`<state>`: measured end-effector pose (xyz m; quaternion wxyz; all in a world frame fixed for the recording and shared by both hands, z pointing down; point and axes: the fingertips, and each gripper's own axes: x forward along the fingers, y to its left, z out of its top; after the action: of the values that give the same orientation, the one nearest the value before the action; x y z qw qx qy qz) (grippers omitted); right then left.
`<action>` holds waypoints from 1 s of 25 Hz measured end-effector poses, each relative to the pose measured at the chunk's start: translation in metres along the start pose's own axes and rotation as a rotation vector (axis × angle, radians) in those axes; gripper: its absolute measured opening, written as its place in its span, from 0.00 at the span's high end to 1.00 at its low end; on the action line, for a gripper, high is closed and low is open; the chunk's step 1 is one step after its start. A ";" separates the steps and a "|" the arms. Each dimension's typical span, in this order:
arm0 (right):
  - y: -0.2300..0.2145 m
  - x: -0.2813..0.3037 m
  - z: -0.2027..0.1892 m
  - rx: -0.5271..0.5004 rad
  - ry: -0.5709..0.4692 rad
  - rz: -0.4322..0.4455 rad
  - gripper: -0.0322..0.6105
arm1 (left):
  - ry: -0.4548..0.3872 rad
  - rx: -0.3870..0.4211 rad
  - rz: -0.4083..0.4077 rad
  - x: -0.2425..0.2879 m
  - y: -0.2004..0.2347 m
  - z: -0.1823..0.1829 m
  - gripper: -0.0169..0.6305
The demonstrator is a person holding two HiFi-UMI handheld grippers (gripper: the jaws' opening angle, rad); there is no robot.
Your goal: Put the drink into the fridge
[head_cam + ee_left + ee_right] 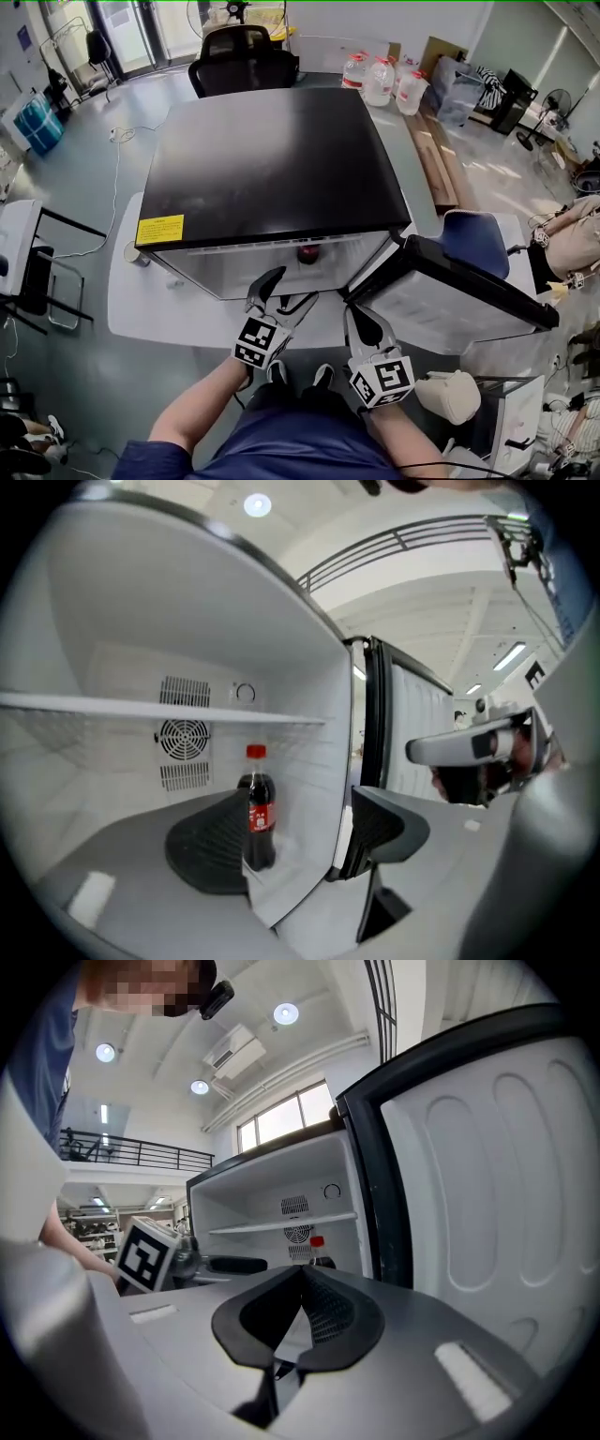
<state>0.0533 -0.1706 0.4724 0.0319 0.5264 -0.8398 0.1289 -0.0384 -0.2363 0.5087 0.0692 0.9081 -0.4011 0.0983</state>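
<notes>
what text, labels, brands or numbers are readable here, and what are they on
Nothing reads clearly.
Yellow rectangular sticker on the black fridge top: print too small.
Red label on the dark cola bottle: white print blurred.
Black-and-white square marker cubes: patterns, no words.

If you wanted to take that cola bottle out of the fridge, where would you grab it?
Probably around its labelled middle, coming level from the open front: the cola bottle stands upright and the shelf overhead blocks a reach from above.
</notes>
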 end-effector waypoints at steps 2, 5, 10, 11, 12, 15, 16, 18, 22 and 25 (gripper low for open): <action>0.000 0.004 0.006 -0.006 -0.015 0.014 0.94 | -0.040 -0.016 0.009 -0.015 -0.004 0.009 0.44; 0.003 0.010 0.018 -0.020 -0.034 0.044 0.94 | -0.078 -0.062 0.036 -0.038 -0.011 0.024 0.54; 0.012 0.014 0.038 -0.039 -0.070 0.101 0.94 | -0.163 -0.109 0.115 -0.071 -0.012 0.044 0.82; 0.015 0.015 0.043 -0.044 -0.077 0.113 0.94 | -0.178 -0.113 0.133 -0.076 -0.010 0.049 0.87; 0.018 0.016 0.046 -0.047 -0.085 0.123 0.94 | -0.190 -0.114 0.148 -0.082 -0.010 0.054 0.91; 0.027 0.015 0.055 -0.054 -0.107 0.151 0.94 | -0.212 -0.119 0.175 -0.095 -0.011 0.066 0.96; 0.030 0.014 0.058 -0.059 -0.116 0.163 0.94 | -0.219 -0.122 0.180 -0.099 -0.012 0.069 0.96; 0.037 0.012 0.065 -0.070 -0.132 0.188 0.94 | -0.233 -0.122 0.191 -0.105 -0.015 0.076 0.97; 0.046 0.004 0.073 -0.105 -0.155 0.225 0.94 | -0.253 -0.120 0.220 -0.112 -0.020 0.083 0.97; 0.048 -0.001 0.080 -0.111 -0.175 0.221 0.94 | -0.250 -0.121 0.250 -0.117 -0.019 0.083 0.96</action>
<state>0.0175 -0.1703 0.3861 -0.0269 0.4375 -0.8980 0.0385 -0.0914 -0.1571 0.3999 0.0602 0.8505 -0.5216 -0.0318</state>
